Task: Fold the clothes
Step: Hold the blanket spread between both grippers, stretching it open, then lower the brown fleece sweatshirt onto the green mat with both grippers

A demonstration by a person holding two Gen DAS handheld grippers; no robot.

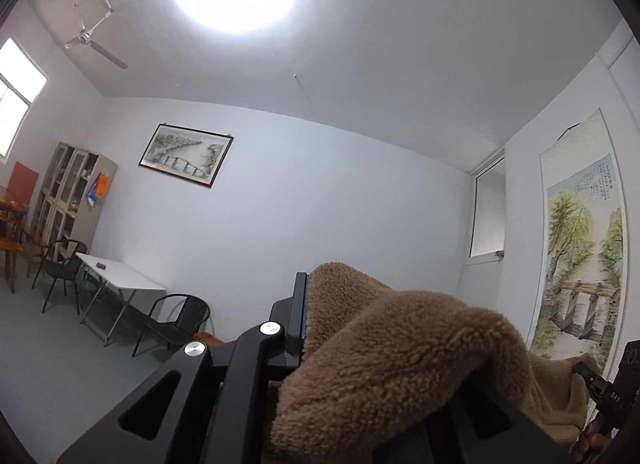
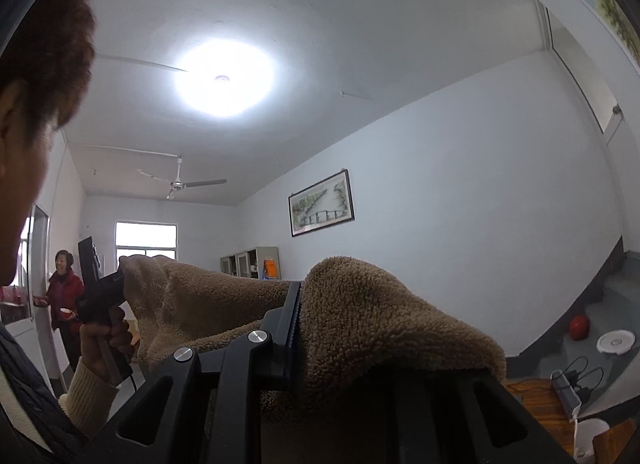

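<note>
A brown fleece garment (image 1: 400,348) is held up in the air between both grippers. My left gripper (image 1: 316,320) is shut on one edge of it; the fleece drapes over the right finger and hides it. My right gripper (image 2: 308,328) is shut on another edge of the same garment (image 2: 380,328), which hangs over its right finger. In the right wrist view the left gripper (image 2: 116,284) shows at the left, in a hand, with the fleece stretched across to it. In the left wrist view the right gripper (image 1: 588,378) shows at the far right edge.
Both cameras point up at the white walls and ceiling. A white folding table (image 1: 120,276) with black chairs (image 1: 176,322) stands at the left, a cabinet (image 1: 68,199) behind. The holder's head (image 2: 40,63) is close on the left. A woman in red (image 2: 64,296) stands by the door.
</note>
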